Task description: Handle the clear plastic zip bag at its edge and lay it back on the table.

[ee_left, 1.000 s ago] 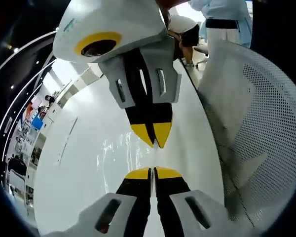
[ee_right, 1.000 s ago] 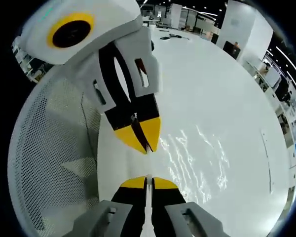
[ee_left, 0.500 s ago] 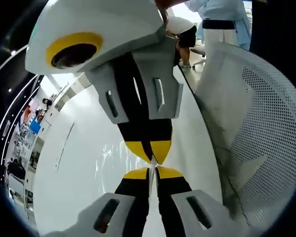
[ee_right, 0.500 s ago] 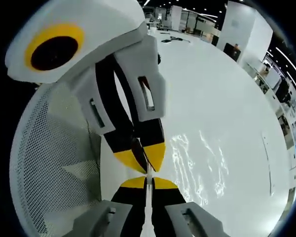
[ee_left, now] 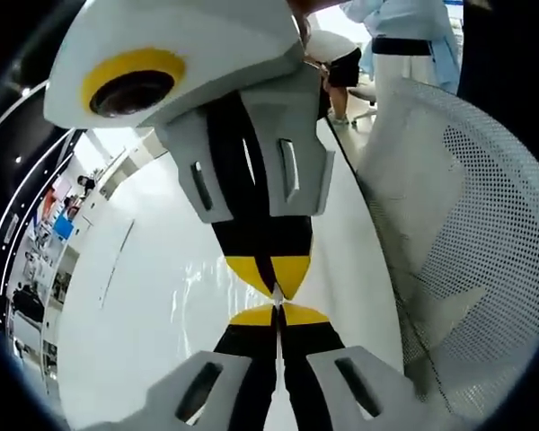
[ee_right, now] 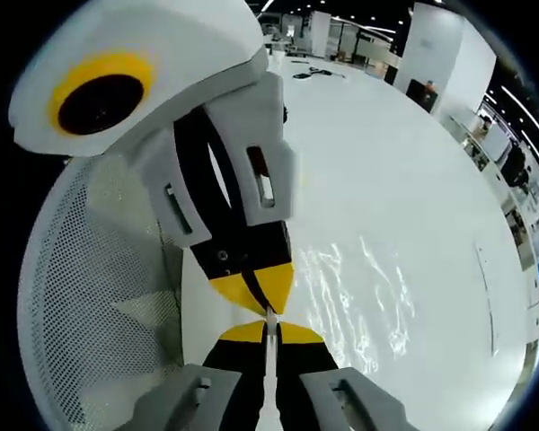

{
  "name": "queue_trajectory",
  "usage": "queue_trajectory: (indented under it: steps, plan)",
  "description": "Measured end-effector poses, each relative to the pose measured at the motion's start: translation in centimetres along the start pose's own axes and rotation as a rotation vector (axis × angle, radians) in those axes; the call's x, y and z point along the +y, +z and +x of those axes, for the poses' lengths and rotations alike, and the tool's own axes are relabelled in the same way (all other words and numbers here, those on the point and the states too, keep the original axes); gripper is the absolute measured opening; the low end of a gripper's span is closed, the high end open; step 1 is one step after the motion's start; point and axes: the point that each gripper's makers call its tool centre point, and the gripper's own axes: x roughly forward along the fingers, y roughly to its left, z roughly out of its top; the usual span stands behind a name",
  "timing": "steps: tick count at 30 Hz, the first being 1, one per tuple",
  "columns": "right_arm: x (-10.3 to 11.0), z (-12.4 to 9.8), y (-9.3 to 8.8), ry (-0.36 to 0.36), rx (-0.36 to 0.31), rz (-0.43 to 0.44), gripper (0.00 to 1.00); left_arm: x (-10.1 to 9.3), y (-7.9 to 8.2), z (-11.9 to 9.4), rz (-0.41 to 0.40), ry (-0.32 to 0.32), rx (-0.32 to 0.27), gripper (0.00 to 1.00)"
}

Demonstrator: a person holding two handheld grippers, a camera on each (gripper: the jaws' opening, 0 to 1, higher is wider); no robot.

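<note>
Over a broad white table, two grippers meeting tip to tip: left gripper, right gripper facing it. Flat on the tabletop just beside the tips, a clear plastic zip bag. At the table edge, a white perforated mesh chair. Beyond the chair, a standing person.

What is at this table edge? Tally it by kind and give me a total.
Grippers: 2, the left gripper and the right gripper, tip to tip
Clear plastic zip bag: 1
White mesh chair: 1
White table: 1
Total: 5
</note>
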Motion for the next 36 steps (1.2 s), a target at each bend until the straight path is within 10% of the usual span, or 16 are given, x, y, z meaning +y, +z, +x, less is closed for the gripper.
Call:
queue_trajectory:
  steps: [36]
  plan:
    - [-0.4, -0.5, -2.6, -0.012, 0.039, 0.013, 0.00, 0.2, -1.7, -0.5, -0.029, -0.004, 0.039, 0.00]
